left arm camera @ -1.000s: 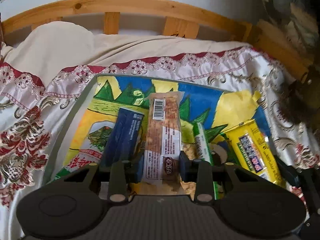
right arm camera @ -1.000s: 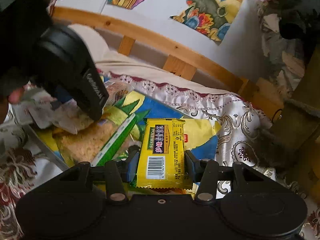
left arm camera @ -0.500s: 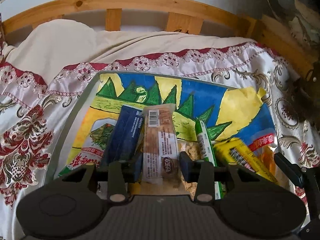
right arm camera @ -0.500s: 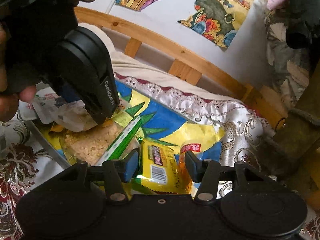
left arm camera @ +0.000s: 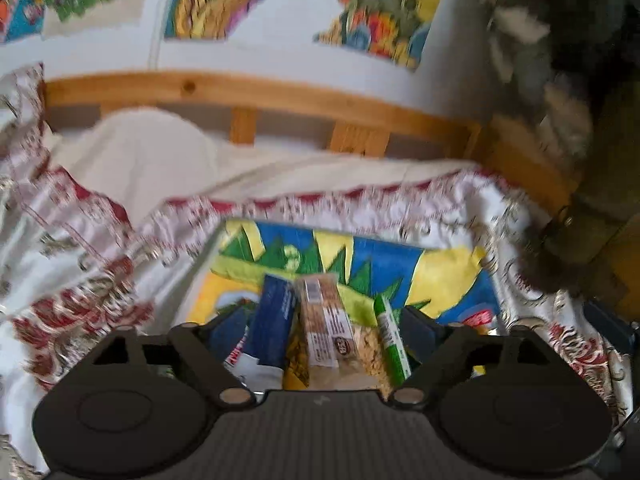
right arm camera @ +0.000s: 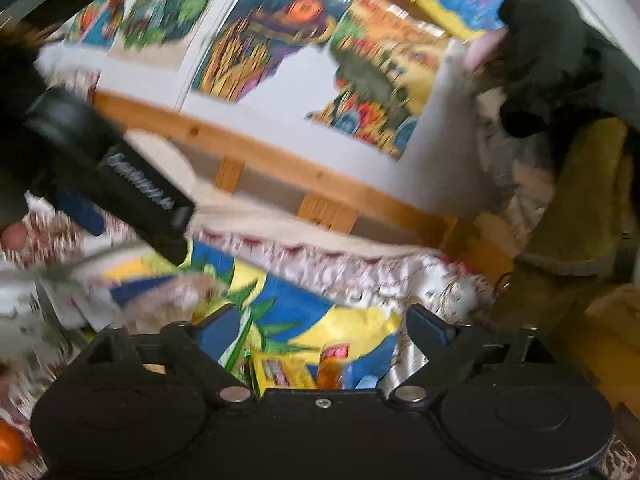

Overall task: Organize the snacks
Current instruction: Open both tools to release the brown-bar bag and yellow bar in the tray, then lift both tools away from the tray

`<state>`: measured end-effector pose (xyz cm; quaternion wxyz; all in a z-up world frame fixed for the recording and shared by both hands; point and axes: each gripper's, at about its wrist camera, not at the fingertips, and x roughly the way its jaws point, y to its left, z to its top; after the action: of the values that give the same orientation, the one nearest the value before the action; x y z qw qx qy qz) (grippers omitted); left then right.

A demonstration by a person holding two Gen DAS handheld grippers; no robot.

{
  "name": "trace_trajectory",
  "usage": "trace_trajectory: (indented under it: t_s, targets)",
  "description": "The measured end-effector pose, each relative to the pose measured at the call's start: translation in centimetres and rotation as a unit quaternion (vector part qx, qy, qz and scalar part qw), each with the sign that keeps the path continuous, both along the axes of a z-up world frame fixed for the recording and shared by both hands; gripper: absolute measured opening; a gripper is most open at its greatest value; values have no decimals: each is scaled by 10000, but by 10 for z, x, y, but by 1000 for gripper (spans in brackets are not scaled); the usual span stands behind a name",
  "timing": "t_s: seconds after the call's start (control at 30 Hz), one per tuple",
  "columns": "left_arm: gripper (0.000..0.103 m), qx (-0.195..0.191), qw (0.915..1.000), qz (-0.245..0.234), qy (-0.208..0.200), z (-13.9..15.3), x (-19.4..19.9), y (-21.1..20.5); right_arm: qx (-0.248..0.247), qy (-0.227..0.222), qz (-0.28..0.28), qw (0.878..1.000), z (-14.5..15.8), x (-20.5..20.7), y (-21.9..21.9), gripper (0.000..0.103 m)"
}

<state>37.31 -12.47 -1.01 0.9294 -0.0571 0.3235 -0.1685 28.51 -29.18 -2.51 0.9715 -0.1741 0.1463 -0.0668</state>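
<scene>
A: The left gripper [left arm camera: 322,330] is opening, holding nothing. The brown see-through snack bar [left arm camera: 326,320] lies low in the middle.

B: The right gripper [right arm camera: 322,326] is opening too. The yellow snack packet [right arm camera: 280,372] lies below it on the bright picture tray [left arm camera: 440,276].

A white wall [left arm camera: 280,56] stands behind the bed, hung with bright, many-coloured drawings [right arm camera: 276,28] — some overlapping. Below it runs a pine headboard rail [left arm camera: 256,94] on short upright slats. A cream pillow [left arm camera: 136,148] lies against it, and a white bedspread [left arm camera: 80,264] with red and gold flower borders covers the mattress. Dark clothing [right arm camera: 560,48] hangs at the right — soft daylight throughout.
</scene>
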Motion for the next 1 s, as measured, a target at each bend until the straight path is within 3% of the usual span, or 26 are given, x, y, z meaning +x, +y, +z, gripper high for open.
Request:
trace_trajectory:
  t_s: [0.1, 0.27, 0.57, 0.7, 1.0]
  targets:
    - [100, -76, 9993, 90, -363, 14, -22, 15, 176, -292, -25, 9994, 17, -17, 1, 98]
    - [102, -192, 9957, 304, -854, 36, -59, 39, 539, -683, -37, 9962, 41, -50, 4, 101]
    - [103, -131, 9892, 463, -1388, 59, -125, 73, 1323, -783, 21, 9881, 60, -110, 12, 102]
    - [103, -22, 9867, 550, -1530, 61, -154, 87, 1587, -735, 76, 9846, 61, -137, 19, 102]
    - [103, 39, 9858, 702, -1524, 58, -205, 114, 1692, -671, 238, 9830, 59, -187, 42, 102]
